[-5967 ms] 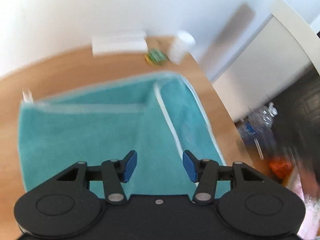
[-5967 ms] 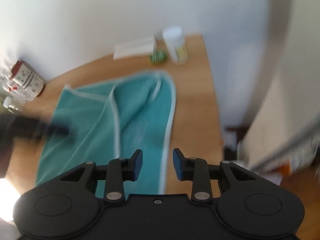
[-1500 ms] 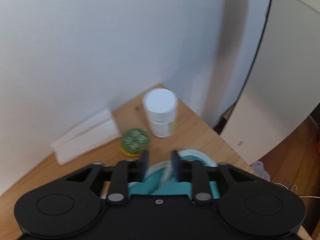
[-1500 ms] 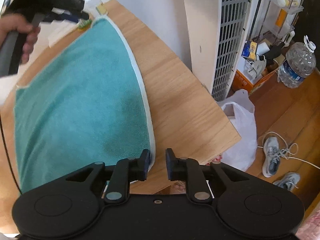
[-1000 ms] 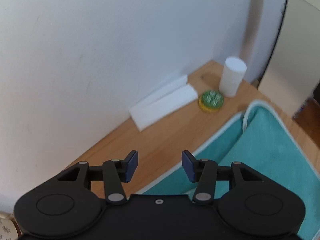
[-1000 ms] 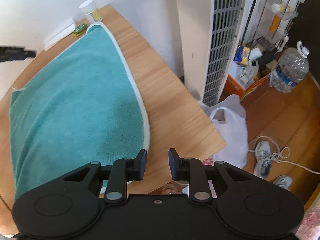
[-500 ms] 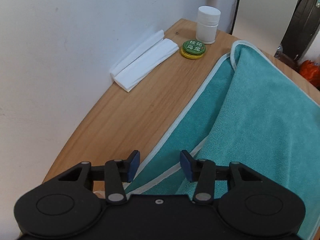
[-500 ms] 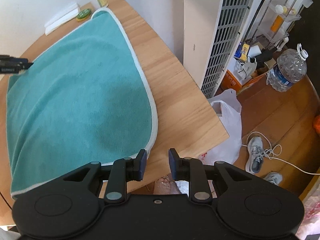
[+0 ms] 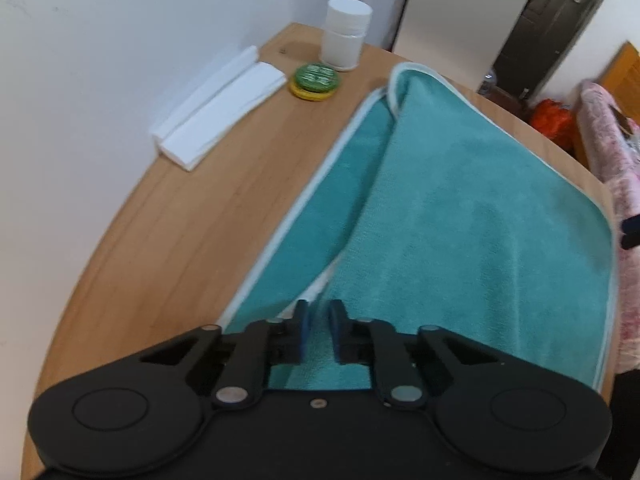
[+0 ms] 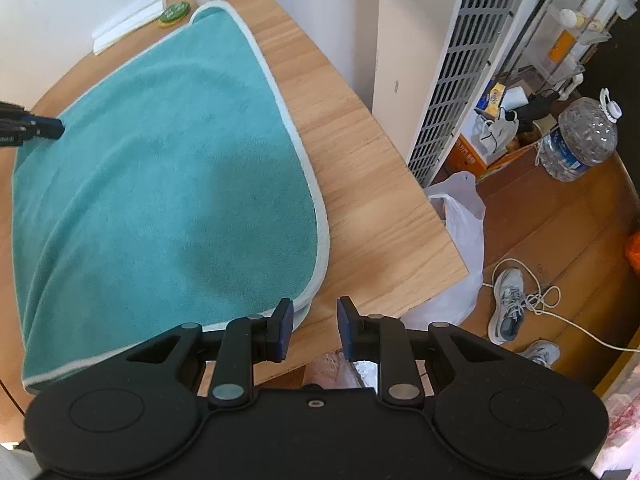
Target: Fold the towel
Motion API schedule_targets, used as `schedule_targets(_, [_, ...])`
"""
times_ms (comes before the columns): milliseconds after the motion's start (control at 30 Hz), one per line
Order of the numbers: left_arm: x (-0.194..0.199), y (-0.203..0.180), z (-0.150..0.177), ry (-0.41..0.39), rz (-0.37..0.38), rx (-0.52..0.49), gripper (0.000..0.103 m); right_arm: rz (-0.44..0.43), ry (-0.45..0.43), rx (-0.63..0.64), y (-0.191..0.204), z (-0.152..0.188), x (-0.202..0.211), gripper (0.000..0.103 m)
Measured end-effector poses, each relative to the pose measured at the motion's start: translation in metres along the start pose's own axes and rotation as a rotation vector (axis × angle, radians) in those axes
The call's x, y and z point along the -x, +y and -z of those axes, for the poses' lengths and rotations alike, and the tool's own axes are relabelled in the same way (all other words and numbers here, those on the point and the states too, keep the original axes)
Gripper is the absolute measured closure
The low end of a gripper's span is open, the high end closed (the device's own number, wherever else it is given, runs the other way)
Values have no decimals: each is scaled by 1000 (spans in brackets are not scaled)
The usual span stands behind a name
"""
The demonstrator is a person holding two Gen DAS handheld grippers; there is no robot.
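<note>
A teal terry towel with a pale piped hem (image 10: 168, 184) lies doubled over on the light wooden table (image 10: 372, 216), its upper layer set slightly askew so a strip of the lower layer shows along the far-left side (image 9: 320, 216). It covers most of the tabletop, leaving bare wood along the right edge and the far wall.

The left gripper (image 9: 318, 330) sits low at the towel's left end, its blue-padded fingers (image 9: 302, 326) drawn close with only a narrow gap, and a fold of teal cloth with the white hem runs up between them; I cannot tell whether the pads truly pinch it. From the right wrist view that same tool shows as a dark tip (image 10: 40, 127) at the towel's left edge.

The right gripper (image 10: 314, 330) hovers at the near right corner, fingers moderately spread and holding nothing; the rounded corner of the towel lies just beside its left pad (image 10: 285, 330).

Against the far wall rest a folded white paper packet (image 9: 218, 104), a round green-and-yellow tin (image 9: 317, 81) and a white plastic bottle with a screw cap (image 9: 345, 34), all near the towel's far corner. On the floor to the right stand a large clear water jug (image 10: 580, 140) and a pair of grey trainers (image 10: 510, 304).
</note>
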State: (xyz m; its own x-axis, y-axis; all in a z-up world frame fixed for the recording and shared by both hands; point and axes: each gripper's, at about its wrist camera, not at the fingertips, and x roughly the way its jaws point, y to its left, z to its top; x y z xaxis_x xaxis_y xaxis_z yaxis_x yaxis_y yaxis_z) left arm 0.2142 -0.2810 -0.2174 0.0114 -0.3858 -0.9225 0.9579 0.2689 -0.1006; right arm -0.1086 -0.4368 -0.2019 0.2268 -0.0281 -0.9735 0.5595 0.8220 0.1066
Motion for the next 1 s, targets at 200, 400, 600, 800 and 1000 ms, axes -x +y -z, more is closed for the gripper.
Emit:
schedule_targets(200, [4,15,-2,-38,-15,85,91,-18,-13,20,3,-7,4,76])
schedule_targets(400, [0,27,3,-26,-20,112,86,-26,-1,39,9,-10,2,76])
schedule_targets(600, [-1,24,7,-2,10,47,86,-26,23,58,9,-11,0,76])
schedule_targets(800, [-3,11,10,-14,-44,-41,93,-28,35,74,8,-15,-2,76])
schedule_targets(1000, [0,11,16,-43,-147,-21,97,-4,62,78,8,-15,-13,76])
